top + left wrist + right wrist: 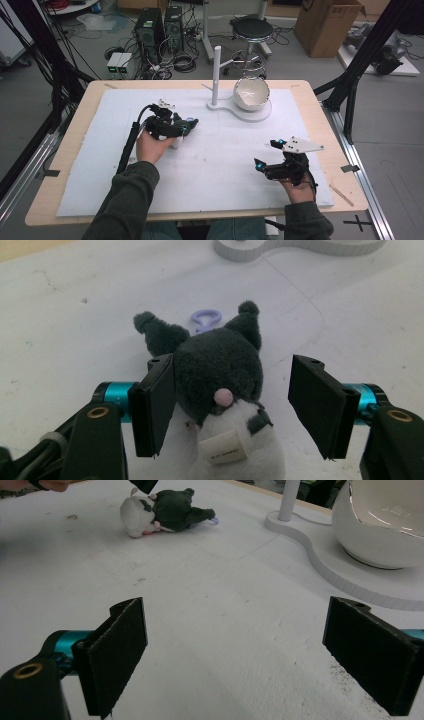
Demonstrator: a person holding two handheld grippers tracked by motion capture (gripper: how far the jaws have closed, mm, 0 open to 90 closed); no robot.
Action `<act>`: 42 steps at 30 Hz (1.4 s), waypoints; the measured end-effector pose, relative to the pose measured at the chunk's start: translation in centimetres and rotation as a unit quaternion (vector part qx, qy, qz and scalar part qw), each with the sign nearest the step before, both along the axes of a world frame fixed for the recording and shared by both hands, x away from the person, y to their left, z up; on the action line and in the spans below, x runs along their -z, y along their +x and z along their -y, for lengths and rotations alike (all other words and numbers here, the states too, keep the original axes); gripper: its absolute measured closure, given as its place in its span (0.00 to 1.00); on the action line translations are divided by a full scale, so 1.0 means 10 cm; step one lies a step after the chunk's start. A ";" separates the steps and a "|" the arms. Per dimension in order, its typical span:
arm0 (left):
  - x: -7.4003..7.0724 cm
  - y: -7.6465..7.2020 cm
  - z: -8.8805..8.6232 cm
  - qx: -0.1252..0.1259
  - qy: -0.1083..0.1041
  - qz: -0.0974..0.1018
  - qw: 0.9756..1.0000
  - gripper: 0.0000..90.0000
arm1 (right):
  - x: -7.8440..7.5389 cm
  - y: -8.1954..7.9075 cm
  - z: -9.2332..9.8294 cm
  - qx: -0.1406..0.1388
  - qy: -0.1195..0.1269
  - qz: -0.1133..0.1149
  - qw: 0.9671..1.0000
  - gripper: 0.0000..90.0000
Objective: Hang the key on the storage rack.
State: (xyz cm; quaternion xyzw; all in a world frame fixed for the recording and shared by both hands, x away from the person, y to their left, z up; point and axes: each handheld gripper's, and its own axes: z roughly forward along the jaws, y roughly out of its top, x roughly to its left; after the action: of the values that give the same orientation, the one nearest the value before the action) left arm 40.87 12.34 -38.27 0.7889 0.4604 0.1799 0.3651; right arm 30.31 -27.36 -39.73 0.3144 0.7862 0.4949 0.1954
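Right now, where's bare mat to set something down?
Widest free patch: mid-mat between the plush toy at the left hand-held gripper and the right hand-held gripper. The near edge between the forearms and the far-left corner of the white mat are also bare. Crowded: far centre, around the white stand and bowl.

Your plush toy [220,390] lies flat on the white mat [220,165], left of the mat's middle and well apart from the white stand with the bowl. You see a dark grey, fuzzy head with two pointed ears, one spread to each side, and a small pink nose on its face. Below the head comes a white body with a dark collar, and a small white printed label [223,446] sticks out from it. A pale lilac loop clip [205,319] lies on the mat just beyond the head, between the ears. In the right gripper view the toy [165,511] rests on its side, white end to the left.
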 end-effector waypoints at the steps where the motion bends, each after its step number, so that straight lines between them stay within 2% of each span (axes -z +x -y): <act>1: 0.01 0.00 0.01 0.000 0.004 -0.001 1.000 0.40 | 0.00 0.00 0.01 0.000 0.000 0.002 1.000 0.11; 12: 0.14 0.01 0.10 -0.025 0.021 -0.001 0.999 0.39 | 0.01 0.00 -0.02 -0.002 0.000 -0.003 1.000 0.11; 13: 0.17 0.00 0.10 -0.027 0.023 0.004 0.999 0.39 | 0.01 0.00 -0.02 -0.002 0.000 -0.003 1.000 0.11; 15: 0.20 -0.02 0.10 -0.033 0.016 0.008 0.999 0.40 | 0.01 0.01 -0.01 -0.002 0.000 0.000 1.000 0.11; 18: 0.24 0.00 0.11 -0.036 0.030 0.001 0.999 0.40 | 0.01 0.01 -0.01 -0.001 0.001 -0.002 1.000 0.11; 20: 0.27 0.00 0.12 -0.038 0.028 -0.002 0.999 0.41 | 0.01 0.02 -0.01 -0.003 0.000 0.001 1.000 0.11; 25: 0.31 0.01 0.16 -0.046 0.055 -0.007 0.997 0.46 | 0.01 0.01 -0.01 -0.003 -0.001 -0.001 1.000 0.11; 36: 0.31 -0.02 0.20 -0.039 0.074 0.001 0.996 0.58 | 0.01 0.00 0.00 0.000 0.003 -0.002 1.000 0.11; 40: 0.31 -0.01 0.19 -0.043 0.069 -0.004 0.997 0.59 | 0.01 0.01 0.00 0.000 0.002 -0.001 1.000 0.11; 42: 0.31 -0.02 0.20 -0.039 0.073 -0.001 0.997 0.59 | 0.01 0.01 0.00 0.000 0.002 -0.001 1.000 0.11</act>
State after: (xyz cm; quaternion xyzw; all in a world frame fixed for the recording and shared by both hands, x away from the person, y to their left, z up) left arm 40.72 10.37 -41.35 0.7951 0.4770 0.2259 0.2987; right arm 30.37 -27.33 -39.87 0.3156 0.7854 0.4961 0.1936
